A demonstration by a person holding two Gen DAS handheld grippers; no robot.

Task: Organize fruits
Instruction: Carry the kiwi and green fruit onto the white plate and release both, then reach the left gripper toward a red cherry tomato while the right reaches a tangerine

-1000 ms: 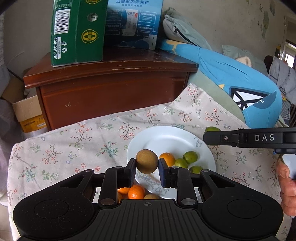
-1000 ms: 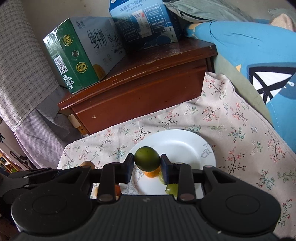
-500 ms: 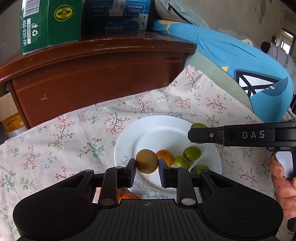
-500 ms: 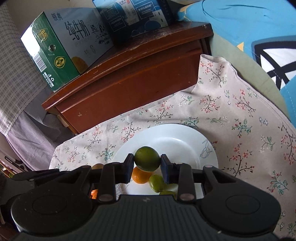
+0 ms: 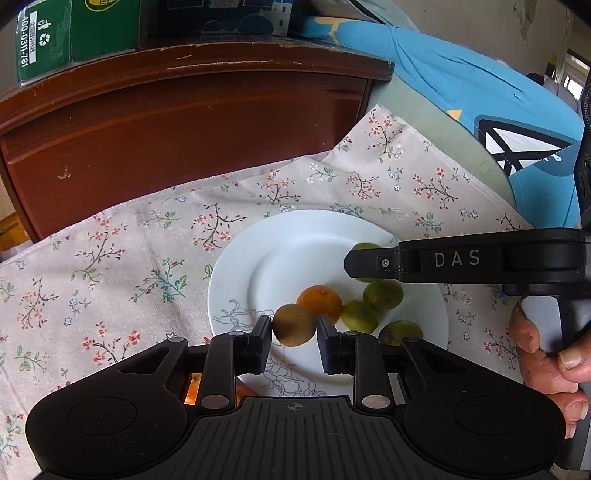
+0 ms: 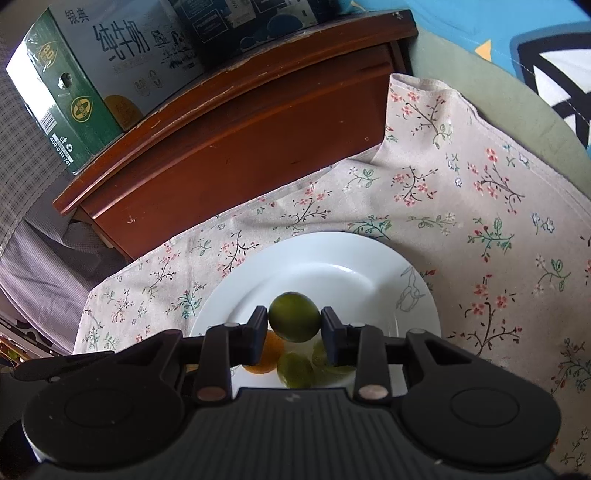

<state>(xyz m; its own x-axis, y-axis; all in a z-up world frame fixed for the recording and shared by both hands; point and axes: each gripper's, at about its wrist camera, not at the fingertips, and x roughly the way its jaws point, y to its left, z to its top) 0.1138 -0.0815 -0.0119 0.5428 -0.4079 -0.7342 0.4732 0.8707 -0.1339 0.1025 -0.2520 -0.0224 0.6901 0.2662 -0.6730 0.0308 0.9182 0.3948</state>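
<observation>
A white plate (image 5: pixel 295 240) lies on a floral cloth and holds an orange (image 5: pixel 320 301) and three green fruits (image 5: pixel 382 295). My left gripper (image 5: pixel 294 326) hangs just over the plate's near rim, shut on a round brown fruit (image 5: pixel 294 321). My right gripper (image 6: pixel 294 321) is over the plate (image 6: pixel 332 266), shut on a dark green fruit (image 6: pixel 294 319). In the left wrist view it reaches in from the right, fingertips (image 5: pixel 354 264) above the green fruits. More orange fruit (image 5: pixel 192 391) shows under the left gripper's body.
A dark wooden cabinet (image 5: pixel 184 122) rises behind the cloth (image 5: pixel 110 258), with a green carton (image 5: pixel 74 33) and a blue box on top. A blue cushion (image 5: pixel 480 92) lies at the right. A person's hand (image 5: pixel 546 354) holds the right gripper's handle.
Both grippers have come forward and down toward the plate, each still carrying its fruit. The plate now looks larger and nearer in both views.
</observation>
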